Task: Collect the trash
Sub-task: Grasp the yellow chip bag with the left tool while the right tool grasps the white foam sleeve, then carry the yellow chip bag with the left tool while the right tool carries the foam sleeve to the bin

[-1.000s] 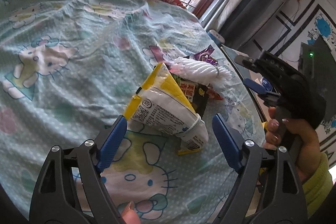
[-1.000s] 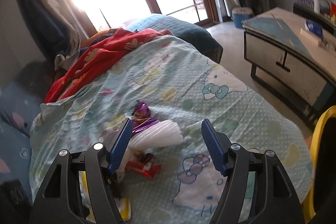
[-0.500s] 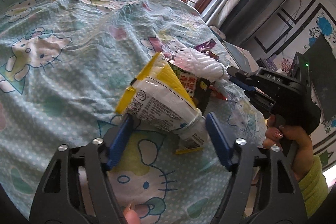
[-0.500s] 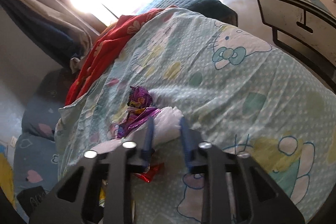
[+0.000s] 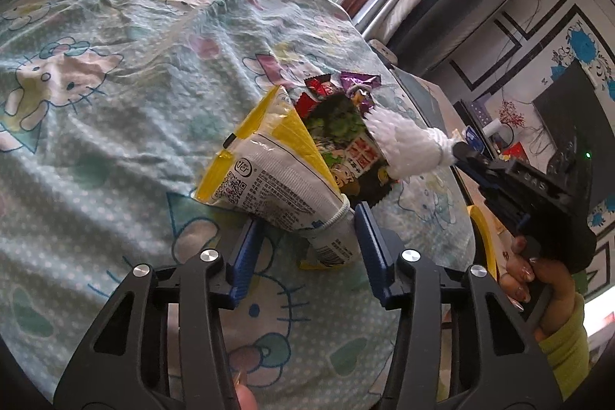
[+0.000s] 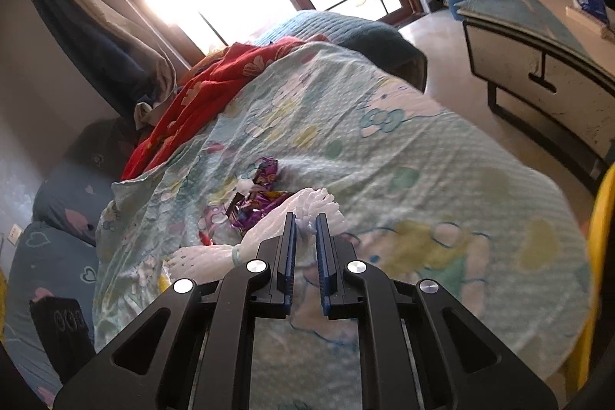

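A yellow-and-white snack bag lies on the cartoon-cat bedsheet. Its pinched lower end sits between the blue pads of my left gripper, whose jaws are closing; a small gap still shows on the left side. My right gripper is shut on a white crinkled wrapper. In the left wrist view the white crinkled wrapper hangs from the right gripper's tip, just above the pile. A dark snack packet, a purple wrapper and a red wrapper lie behind the bag.
A red blanket is bunched at the far end of the bed under the window. A yellow bin rim stands off the bed's right edge. A low cabinet is across the floor. A hand in a green sleeve holds the right gripper.
The left jaws have narrowed around the snack bag's end. The right gripper shut on the white wrapper and drew it rightward off the pile, uncovering the dark packet.
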`<action>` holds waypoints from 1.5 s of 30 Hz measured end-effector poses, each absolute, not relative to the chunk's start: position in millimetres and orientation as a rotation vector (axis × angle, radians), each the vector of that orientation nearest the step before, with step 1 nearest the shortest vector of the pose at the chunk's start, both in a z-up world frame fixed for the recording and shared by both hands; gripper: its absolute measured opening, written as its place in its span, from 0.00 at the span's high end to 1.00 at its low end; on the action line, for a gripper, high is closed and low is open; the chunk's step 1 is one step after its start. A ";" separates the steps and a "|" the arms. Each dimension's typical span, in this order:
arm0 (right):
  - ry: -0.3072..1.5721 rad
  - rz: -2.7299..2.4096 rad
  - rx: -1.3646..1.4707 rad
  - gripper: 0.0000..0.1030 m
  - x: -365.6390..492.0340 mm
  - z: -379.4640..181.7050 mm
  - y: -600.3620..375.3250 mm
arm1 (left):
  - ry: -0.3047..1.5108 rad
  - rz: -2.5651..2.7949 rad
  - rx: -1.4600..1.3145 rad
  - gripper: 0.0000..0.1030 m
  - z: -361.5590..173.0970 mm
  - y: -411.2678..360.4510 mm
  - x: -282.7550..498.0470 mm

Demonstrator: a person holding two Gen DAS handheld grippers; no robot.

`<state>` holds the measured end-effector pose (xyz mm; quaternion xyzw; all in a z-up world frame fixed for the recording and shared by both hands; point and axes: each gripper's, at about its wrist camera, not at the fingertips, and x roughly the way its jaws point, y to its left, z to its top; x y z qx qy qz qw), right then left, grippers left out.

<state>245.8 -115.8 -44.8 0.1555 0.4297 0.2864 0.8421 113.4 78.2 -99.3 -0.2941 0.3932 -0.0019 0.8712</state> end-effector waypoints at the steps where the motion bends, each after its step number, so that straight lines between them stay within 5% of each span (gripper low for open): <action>1: 0.901 0.604 0.330 0.90 242.4 -43.3 -121.0 | 0.822 -0.008 -0.618 0.63 -99.1 77.8 112.6; 45: 0.642 0.442 0.240 0.90 169.0 18.8 -229.7 | 0.666 -0.241 -0.346 0.66 -15.2 -24.2 115.5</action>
